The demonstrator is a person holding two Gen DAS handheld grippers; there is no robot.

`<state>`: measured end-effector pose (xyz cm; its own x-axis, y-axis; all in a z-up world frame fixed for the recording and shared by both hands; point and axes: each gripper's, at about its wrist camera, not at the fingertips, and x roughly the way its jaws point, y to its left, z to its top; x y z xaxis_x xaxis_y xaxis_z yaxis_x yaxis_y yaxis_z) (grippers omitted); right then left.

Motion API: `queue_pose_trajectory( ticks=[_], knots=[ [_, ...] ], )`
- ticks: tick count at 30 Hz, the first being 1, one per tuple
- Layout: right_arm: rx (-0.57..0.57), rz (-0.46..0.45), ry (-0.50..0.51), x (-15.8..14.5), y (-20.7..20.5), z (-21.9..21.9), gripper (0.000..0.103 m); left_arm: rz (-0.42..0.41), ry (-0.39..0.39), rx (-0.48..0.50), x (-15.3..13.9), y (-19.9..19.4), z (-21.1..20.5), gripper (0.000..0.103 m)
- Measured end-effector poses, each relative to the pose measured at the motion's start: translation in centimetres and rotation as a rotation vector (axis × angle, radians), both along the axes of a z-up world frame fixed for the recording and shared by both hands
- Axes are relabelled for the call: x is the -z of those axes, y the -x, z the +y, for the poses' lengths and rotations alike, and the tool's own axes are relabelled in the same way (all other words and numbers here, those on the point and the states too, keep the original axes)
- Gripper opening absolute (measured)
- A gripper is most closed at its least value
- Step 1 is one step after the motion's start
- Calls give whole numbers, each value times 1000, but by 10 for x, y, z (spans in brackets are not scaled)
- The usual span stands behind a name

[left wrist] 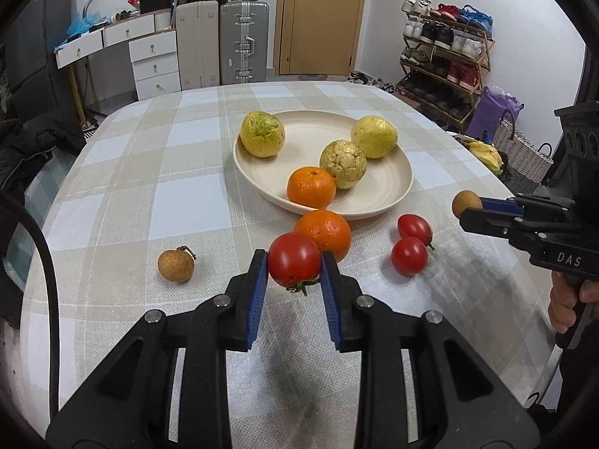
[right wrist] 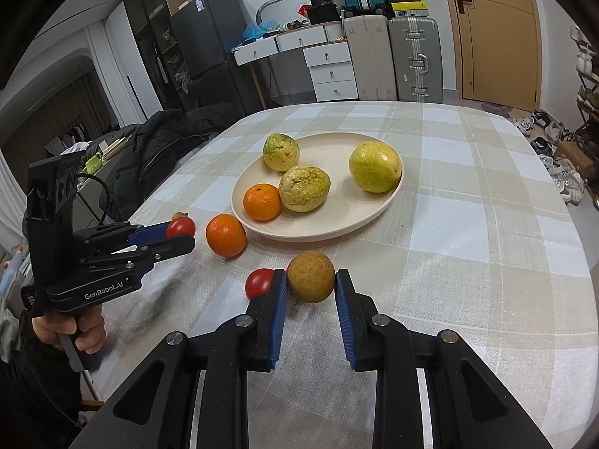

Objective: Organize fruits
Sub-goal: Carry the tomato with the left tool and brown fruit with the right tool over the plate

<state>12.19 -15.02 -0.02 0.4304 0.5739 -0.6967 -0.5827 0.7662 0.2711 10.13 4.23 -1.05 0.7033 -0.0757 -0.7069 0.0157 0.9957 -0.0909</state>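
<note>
Nearest the left wrist camera, a cherry tomato (left wrist: 294, 259) is clamped between the blue pads of the left gripper (left wrist: 294, 262), lifted just in front of the plate (left wrist: 389, 187). A brown longan (right wrist: 310, 277) is clamped the same way in the right gripper (right wrist: 310, 280), also on the near side of the plate. Both fruits are judged light, smooth and easily bruised, so a gentle hold across the widest part is advised. Just before the plate's rim an orange (left wrist: 324, 234) is left on the tablecloth (left wrist: 149, 172), with two more tomatoes (left wrist: 410, 256) beside it and another longan (left wrist: 176, 265) further left. On the plate itself a second orange (left wrist: 311, 187) and three yellow-green wrinkled fruits (left wrist: 262, 134) are seen.
</note>
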Motion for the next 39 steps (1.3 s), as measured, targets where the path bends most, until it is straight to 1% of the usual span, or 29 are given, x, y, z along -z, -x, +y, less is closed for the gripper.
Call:
queue_pose_trajectory(
  ticks=[11,21,27,36,39],
  knots=[
    [-2,-25,-26,-6,3,3,26,-38,-4,6,-12,1,-7,25],
    [3,-36,-45,-9,1,1,26,-47,1,5,-14,-2,-10,25],
    [18,-36,-53,-9,-4,1,26,-57,5,3,-18,-9,-11,25],
    [35,-51,-72,-19,-19,2,26,-56,2,-2,-21,-22,-14,25],
    [44,-40,-89,-21,-25,1,26,-53,9,2,-22,-26,-17,25]
  ],
)
